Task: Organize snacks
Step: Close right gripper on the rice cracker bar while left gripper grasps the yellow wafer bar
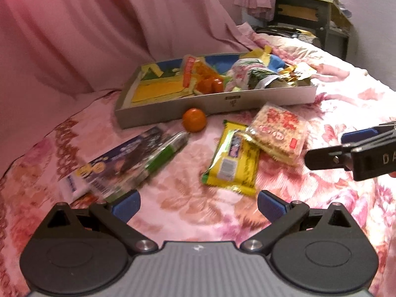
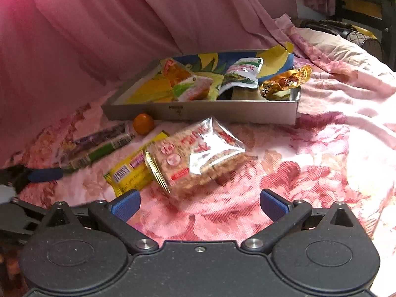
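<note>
A grey shallow box (image 1: 217,105) (image 2: 222,110) on the floral bedspread holds several snack packets. In front of it lie an orange (image 1: 194,120) (image 2: 143,123), a yellow packet (image 1: 234,159) (image 2: 131,170), a clear pack of rice crackers (image 1: 279,133) (image 2: 195,158) leaning on the yellow one, a green-banded tube (image 1: 160,159) (image 2: 101,152) and a dark blue packet (image 1: 118,160). My left gripper (image 1: 198,205) is open and empty, short of the yellow packet. My right gripper (image 2: 199,204) is open and empty just before the cracker pack; it also shows at the right of the left wrist view.
Pink curtain fabric (image 1: 99,24) hangs behind the box. A dark wooden piece of furniture (image 1: 304,12) stands at the back right beyond a pillow (image 2: 334,47). Bare floral bedspread (image 2: 309,173) stretches to the right of the snacks.
</note>
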{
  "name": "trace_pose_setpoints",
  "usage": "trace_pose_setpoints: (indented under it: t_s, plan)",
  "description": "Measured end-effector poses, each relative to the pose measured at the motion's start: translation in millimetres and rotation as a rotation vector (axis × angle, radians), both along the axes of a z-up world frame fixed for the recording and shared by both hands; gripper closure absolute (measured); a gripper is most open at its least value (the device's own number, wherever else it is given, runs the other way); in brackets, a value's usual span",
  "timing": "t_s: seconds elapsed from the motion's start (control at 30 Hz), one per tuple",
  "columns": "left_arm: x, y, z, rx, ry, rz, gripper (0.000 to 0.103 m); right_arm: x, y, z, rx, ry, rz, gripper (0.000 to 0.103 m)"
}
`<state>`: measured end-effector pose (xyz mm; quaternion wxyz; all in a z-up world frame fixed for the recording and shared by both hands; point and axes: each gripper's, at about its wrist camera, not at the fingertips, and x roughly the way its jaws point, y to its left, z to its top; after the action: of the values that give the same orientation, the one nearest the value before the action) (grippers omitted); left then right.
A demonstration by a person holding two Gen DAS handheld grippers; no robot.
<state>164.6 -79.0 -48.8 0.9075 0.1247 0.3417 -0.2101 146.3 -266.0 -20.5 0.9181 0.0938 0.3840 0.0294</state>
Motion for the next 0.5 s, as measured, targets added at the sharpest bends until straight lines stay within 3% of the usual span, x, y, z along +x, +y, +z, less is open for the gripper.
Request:
trace_pose_setpoints:
  t_s: [0.17, 0.5]
  plan:
    - [6.3, -22.8, -6.3, 0.066, -0.046, -0.084, 0.000, 10.6, -6.5, 8.0, 0.065, -0.044, -0.016, 0.001]
    - [16.8, -36.9, -18.6, 0.110, -0.040, -0.087, 0.000, 43.1, -12.0, -3.0, 0.190, 0.114, -0.117, 0.001]
